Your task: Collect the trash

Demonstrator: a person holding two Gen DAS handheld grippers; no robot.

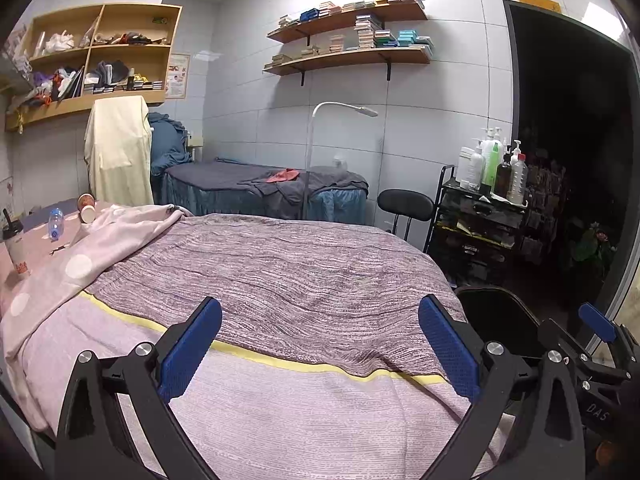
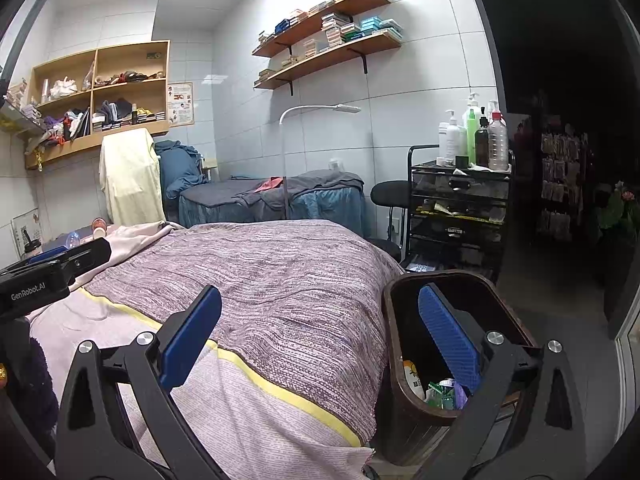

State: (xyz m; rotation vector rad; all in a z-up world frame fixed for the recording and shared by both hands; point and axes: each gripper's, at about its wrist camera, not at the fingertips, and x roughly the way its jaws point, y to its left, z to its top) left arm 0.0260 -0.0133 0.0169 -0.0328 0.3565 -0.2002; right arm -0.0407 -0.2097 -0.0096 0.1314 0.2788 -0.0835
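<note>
Over the bed (image 1: 280,264) both hand-held grippers hover level—left (image 1: 320,344), right (image 2: 320,344)—jaws wide apart, empty.

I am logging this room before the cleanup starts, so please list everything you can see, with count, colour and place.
Paper cups: two, red and white, far left end of the near bed.
Clear plastic bottle: one, lying beside the cups.
Tall lidded drink cup: one, white with dark lid, left edge.
Dark brown waste bin: one, right of the bed, wrappers inside.
Knitted bed cover: one, mauve.
Polka-dot blanket: one, pink, bunched left.
Grey-blue second bed: one, behind.
White floor lamp: one.
Black trolley: one, bottles on top.
Wall shelves: two planks, stacked boxes.
Wooden cubby shelf: one, cluttered.
Left gripper: open, empty.
Right gripper: open, empty.
</note>
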